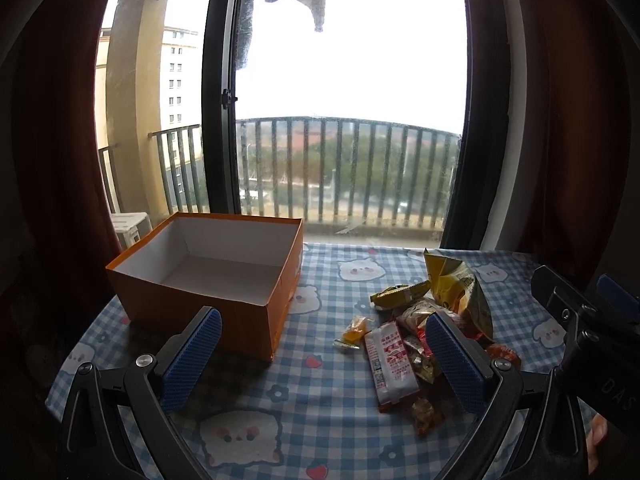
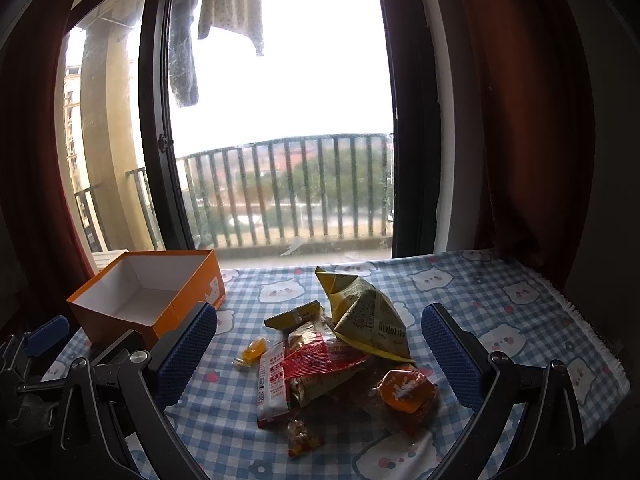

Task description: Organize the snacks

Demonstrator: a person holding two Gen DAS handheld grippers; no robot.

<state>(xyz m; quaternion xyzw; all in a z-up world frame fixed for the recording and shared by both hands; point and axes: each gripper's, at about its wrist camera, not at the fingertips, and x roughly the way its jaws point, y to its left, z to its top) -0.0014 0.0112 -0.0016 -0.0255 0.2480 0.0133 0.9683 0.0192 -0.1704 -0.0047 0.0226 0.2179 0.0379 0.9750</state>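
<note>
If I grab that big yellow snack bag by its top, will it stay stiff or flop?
The big yellow bag will probably flop: its film looks creased and crumpled. It seems puffy, so likely light for its size. It leans on the snack pile, so lifting it may shift neighbours.

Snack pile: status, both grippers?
Left gripper open, empty. Right gripper open, empty. Snack pile loose on tablecloth; orange box empty. Nothing blocking.

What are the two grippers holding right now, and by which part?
Nothing. The left gripper and right gripper are both open and empty above the snack pile.
</note>
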